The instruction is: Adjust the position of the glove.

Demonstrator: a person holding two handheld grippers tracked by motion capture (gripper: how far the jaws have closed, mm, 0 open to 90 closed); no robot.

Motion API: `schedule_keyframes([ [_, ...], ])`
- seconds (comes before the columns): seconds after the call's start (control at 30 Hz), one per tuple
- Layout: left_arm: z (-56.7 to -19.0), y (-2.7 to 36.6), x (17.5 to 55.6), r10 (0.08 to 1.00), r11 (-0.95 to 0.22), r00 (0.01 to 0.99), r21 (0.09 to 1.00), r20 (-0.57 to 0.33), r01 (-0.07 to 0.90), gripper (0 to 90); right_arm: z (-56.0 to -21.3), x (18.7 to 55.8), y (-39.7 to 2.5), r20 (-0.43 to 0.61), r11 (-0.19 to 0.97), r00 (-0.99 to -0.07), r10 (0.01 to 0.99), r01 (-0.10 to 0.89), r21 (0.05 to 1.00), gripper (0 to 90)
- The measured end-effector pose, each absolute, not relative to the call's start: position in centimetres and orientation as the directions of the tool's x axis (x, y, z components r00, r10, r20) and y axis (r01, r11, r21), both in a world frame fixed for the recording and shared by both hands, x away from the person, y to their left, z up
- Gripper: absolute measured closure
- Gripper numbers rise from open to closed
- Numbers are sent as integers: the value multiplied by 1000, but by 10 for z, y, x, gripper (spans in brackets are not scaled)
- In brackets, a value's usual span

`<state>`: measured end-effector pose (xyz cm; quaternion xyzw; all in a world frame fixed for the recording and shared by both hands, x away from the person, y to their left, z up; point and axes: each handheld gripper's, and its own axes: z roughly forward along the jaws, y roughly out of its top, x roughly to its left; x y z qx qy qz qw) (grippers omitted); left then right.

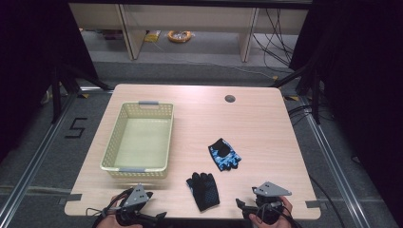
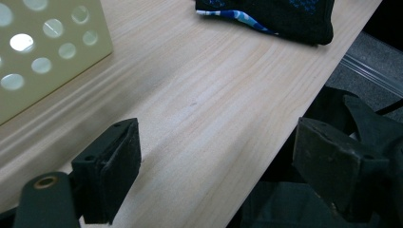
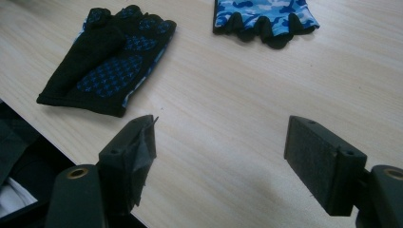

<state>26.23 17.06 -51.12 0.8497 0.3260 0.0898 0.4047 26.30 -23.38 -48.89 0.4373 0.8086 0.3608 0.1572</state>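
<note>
Left tool [image 1: 153, 205] sits at the surface's [image 1: 266, 128] near edge just in front of the basket [image 1: 124, 168], jaws spread, nothing between them. The basket holds nothing. Right of the basket, the black glove [image 1: 203, 190] lies flat; past it, farther right, the blue glove [image 1: 224, 154]. Right tool [image 1: 243, 205], farthest right, gapes wide too. By my read, nothing's done: both gloves left to grab.

Setting: lab recording bay. Evidence: wooden table [image 1: 266, 123] with cable port [image 1: 230, 99] at 1 o'clock, standing inside black curtains [image 1: 28, 57]; floor rails [image 1: 33, 166] at 9 and 3 o'clock; taped floor mark "5" [image 1: 76, 128] at 9 o'clock; loose cables [image 1: 278, 35] and cable coil [image 1: 179, 36] at 12 o'clock under benches [image 1: 190, 19].
</note>
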Motion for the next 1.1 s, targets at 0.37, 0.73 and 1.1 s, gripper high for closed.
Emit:
schedule_keyframes([
  [0.37, -509, 166, 264, 618, -469, 780, 751, -96, 464, 158, -487, 260, -228, 79, 340, -554, 829, 611, 715, 267],
  [0.73, -504, 135, 275, 578, -479, 811, 767, -91, 427, 158, -484, 255, -214, 70, 364, -577, 814, 600, 713, 272],
  [1.1, -490, 102, 292, 535, -471, 840, 793, -91, 386, 169, -486, 255, -201, 49, 395, -614, 787, 564, 725, 283],
])
